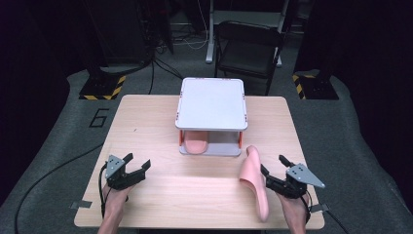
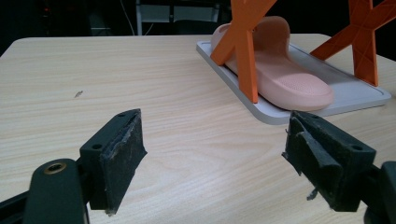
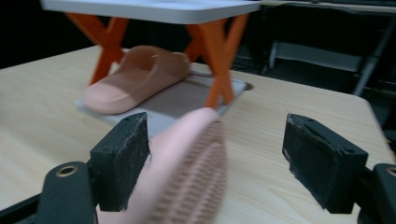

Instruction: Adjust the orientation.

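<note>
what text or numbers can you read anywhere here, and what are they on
"6": a large dark numeral on the grey floor mat, left of the wooden table.
No other writing can be read: the grey shelf rack, the two pink slippers and the grippers carry no legible label.
The yellow and black hazard stripes on the stand bases are a pattern, not text.

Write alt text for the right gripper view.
A pink rubber slide sandal, tilted on edge with its ribbed sole showing, lies between the right gripper's open black jaws, against one pad. Beyond, a matching pink sandal rests on the grey, orange-legged rack's lower shelf.
</note>
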Available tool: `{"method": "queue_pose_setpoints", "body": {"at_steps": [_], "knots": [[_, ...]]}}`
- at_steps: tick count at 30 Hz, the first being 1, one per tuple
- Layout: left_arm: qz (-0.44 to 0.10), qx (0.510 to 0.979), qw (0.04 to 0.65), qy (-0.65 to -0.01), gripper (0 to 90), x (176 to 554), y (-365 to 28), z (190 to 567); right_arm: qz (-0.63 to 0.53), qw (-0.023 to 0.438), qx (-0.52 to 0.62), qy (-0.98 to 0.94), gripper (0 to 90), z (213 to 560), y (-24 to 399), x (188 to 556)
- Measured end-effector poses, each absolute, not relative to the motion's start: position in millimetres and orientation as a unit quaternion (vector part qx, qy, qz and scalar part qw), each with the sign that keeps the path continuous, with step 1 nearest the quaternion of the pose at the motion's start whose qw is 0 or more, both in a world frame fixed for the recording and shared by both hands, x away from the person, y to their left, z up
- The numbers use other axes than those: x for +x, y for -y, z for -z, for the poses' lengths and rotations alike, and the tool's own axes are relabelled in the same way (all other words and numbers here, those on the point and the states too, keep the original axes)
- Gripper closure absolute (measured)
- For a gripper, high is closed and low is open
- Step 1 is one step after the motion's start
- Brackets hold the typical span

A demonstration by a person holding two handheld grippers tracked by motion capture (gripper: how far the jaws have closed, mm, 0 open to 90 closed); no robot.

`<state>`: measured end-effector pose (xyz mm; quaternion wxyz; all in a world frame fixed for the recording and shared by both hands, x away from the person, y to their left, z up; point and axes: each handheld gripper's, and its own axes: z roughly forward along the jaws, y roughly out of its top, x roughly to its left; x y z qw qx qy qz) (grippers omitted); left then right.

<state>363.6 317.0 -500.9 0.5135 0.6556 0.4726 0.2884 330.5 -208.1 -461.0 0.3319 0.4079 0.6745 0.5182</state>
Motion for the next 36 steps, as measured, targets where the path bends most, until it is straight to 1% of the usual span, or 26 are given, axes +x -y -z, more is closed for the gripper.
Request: {"method": "queue_pose_setpoints", "body": {"at_steps": [5, 6, 7, 11, 12, 15, 21, 27, 32, 36], "knots": [[-0.289, 0.656, 0.514, -0.471, 19.5, 363, -317, 502, -0.491, 0.332, 0.396, -0.701, 23.0, 472, 198, 336], [-0.288, 0.656, 0.512, -0.473, 19.5, 364, -318, 502, -0.507, 0.318, 0.404, -0.692, 23.2, 476, 203, 336], [-0.288, 0.656, 0.513, -0.474, 19.5, 364, -318, 502, -0.507, 0.319, 0.409, -0.688, 22.9, 475, 207, 336], [-0.288, 0.656, 0.512, -0.474, 19.5, 363, -318, 502, -0.508, 0.332, 0.420, -0.675, 23.6, 474, 222, 335], [-0.288, 0.657, 0.512, -0.473, 19.5, 363, -317, 502, -0.500, 0.343, 0.437, -0.664, 25.2, 475, 237, 335], [-0.288, 0.656, 0.513, -0.473, 19.5, 363, -317, 502, -0.486, 0.355, 0.464, -0.650, 26.6, 481, 259, 334], [-0.290, 0.655, 0.513, -0.473, 19.5, 364, -316, 503, -0.462, 0.356, 0.492, -0.646, 30.9, 496, 287, 336], [-0.288, 0.655, 0.515, -0.473, 19.5, 364, -316, 503, -0.447, 0.348, 0.507, -0.650, 32.5, 508, 291, 344], [-0.287, 0.656, 0.513, -0.474, 19.5, 364, -317, 503, -0.451, 0.346, 0.510, -0.646, 31.5, 511, 291, 350], [-0.290, 0.650, 0.516, -0.476, 19.5, 364, -318, 503, -0.454, 0.349, 0.514, -0.638, 29.2, 509, 293, 346]]}}
